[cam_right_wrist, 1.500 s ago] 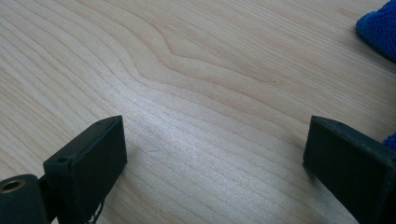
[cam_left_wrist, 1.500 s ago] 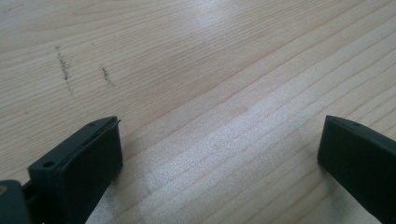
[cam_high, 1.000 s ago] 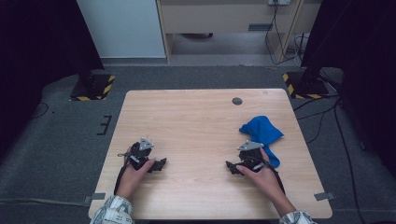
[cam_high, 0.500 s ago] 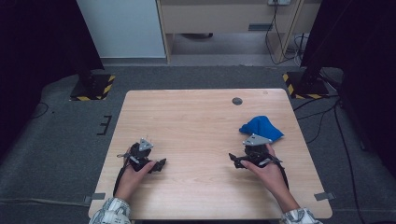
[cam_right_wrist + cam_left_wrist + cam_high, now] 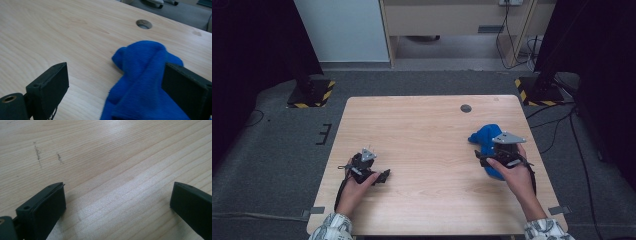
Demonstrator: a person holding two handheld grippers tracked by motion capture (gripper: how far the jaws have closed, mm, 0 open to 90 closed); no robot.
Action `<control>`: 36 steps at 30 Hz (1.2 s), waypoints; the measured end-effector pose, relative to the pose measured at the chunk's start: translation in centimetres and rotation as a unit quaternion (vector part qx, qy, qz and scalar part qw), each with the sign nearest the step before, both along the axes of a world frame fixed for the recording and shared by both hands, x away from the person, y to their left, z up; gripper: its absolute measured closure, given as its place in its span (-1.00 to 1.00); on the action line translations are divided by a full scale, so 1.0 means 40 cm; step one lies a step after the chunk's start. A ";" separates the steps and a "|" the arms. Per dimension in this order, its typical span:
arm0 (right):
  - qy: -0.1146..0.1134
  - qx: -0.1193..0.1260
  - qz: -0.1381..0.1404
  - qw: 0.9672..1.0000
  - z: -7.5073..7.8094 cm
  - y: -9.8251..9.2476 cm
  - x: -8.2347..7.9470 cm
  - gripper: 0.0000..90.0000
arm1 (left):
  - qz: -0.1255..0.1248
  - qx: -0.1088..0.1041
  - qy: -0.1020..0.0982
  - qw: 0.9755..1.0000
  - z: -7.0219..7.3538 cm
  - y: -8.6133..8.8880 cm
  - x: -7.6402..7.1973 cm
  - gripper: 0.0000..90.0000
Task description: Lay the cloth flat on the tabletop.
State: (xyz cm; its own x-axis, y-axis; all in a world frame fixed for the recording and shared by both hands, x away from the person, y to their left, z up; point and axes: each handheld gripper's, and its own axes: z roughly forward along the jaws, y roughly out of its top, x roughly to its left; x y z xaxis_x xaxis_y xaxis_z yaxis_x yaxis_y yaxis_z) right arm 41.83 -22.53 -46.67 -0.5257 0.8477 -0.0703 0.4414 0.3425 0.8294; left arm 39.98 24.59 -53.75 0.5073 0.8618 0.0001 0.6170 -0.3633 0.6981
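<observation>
A crumpled blue cloth lies on the right side of the wooden table. My right gripper, held in a hand, sits over the cloth's near part. In the right gripper view, the right gripper stands open with the blue cloth between its jaws, bunched against the right jaw. My left gripper rests low at the table's front left, jaws pointing right. In the left gripper view, the left gripper is open with only bare wood between its jaws.
A round cable hole sits in the table near the far edge, behind the cloth, also seen as the hole in the right gripper view. Stand bases with yellow-black stripes flank the table on the grey floor.
My right gripper has moved right and away from me, from the bare wood onto the blue cloth. The left gripper has stayed in place.
</observation>
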 end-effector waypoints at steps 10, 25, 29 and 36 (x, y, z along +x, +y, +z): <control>0.005 0.014 -0.038 0.999 -0.001 -0.056 0.045 -0.82 | 0.000 0.000 0.000 1.000 0.000 0.000 0.000 -1.00; 0.042 0.028 -0.047 0.998 -0.051 -0.085 0.098 -0.81 | 0.003 0.001 0.000 1.000 0.000 -0.001 -0.002 -1.00; 0.047 0.026 -0.047 0.997 -0.063 -0.089 0.105 -0.79 | 0.005 0.001 0.000 1.000 0.000 -0.001 -0.003 -1.00; 0.057 0.008 -0.050 0.997 -0.109 -0.071 0.136 -0.66 | 0.005 0.001 0.000 1.000 0.000 -0.001 -0.003 -1.00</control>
